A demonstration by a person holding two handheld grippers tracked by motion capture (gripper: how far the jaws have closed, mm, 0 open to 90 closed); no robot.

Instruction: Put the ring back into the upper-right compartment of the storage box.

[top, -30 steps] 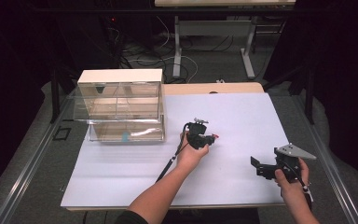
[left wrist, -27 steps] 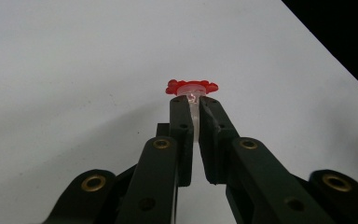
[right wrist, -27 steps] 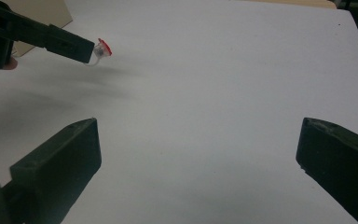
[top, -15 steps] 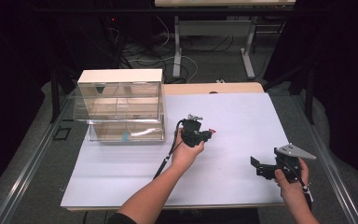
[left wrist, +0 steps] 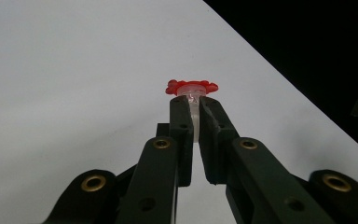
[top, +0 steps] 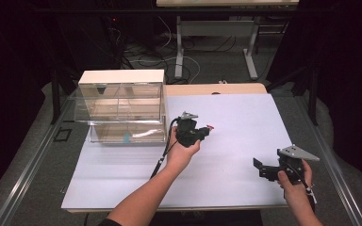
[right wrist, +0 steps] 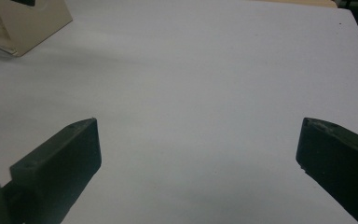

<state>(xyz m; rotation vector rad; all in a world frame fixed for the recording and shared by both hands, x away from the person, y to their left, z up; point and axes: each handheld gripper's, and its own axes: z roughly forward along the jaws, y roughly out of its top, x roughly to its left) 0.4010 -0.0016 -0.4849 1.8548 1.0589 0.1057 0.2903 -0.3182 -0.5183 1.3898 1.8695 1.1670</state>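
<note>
Red-capped little vial (left wrist: 192, 93) is the thing in play here, a tiny clear plastic tube with a scalloped red top, pinched between the tips of the left gripper (left wrist: 192, 105), whose jaws are closed right down on the clear neck just under the cap. In the high view the left gripper (top: 202, 133) holds it up off the white surface (top: 245, 122), roughly mid-table and a bit toward the far edge, with the red cap (top: 210, 127) poking out to the right. My read: it's super light and stiff, but that smooth plastic looks slippery, so it could twist or pop out if the squeeze is off-centre. Holding just below the cap seems the smart spot, since the flared cap acts as a stop; I wouldn't crush it hard either, thin plastic like that might crack. Just beside the hand, toward the far-left corner of the surface, sits a clear drawer cabinet (top: 120, 106) with a pale top, and its bottom drawer (top: 127, 134) is pulled out with something small and teal (top: 127, 137) inside, can't tell what. My guess is the vial is headed that way. Over near the right edge, close to the near side, the right gripper (top: 262, 168) hangs above the surface with its jaws spread wide, nothing between them, well apart from everything else.
</note>
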